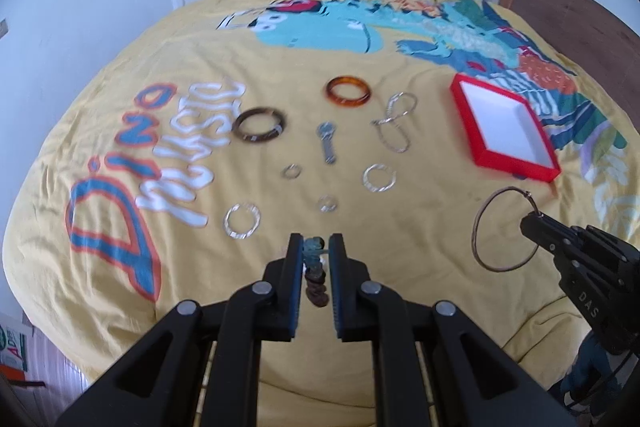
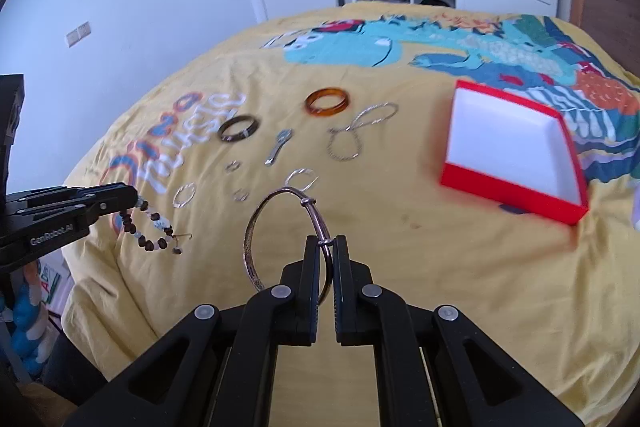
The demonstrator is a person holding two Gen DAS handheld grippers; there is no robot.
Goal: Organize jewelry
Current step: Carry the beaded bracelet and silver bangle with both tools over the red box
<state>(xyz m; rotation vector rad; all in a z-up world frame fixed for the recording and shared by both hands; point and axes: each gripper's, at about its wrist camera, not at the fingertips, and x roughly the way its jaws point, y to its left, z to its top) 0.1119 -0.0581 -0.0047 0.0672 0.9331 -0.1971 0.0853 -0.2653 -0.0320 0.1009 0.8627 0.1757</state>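
We hold two pieces above the yellow bedspread (image 1: 400, 227): left gripper (image 1: 316, 247) fingers pinch a brown-and-blue beaded bracelet (image 2: 154, 227), right gripper (image 2: 327, 247) fingers clamp a thin metal bangle (image 2: 276, 227). Next, we judge, both go to the red open box (image 2: 512, 187), well apart.

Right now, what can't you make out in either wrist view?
- Beaded bracelet, left view: mostly hidden between the left gripper jaws.
- Small rings, right view: blurred, too small for detail.
- Red box, right view: near wall hides part of the floor.
- Thin bangle: lower arc behind the right gripper.
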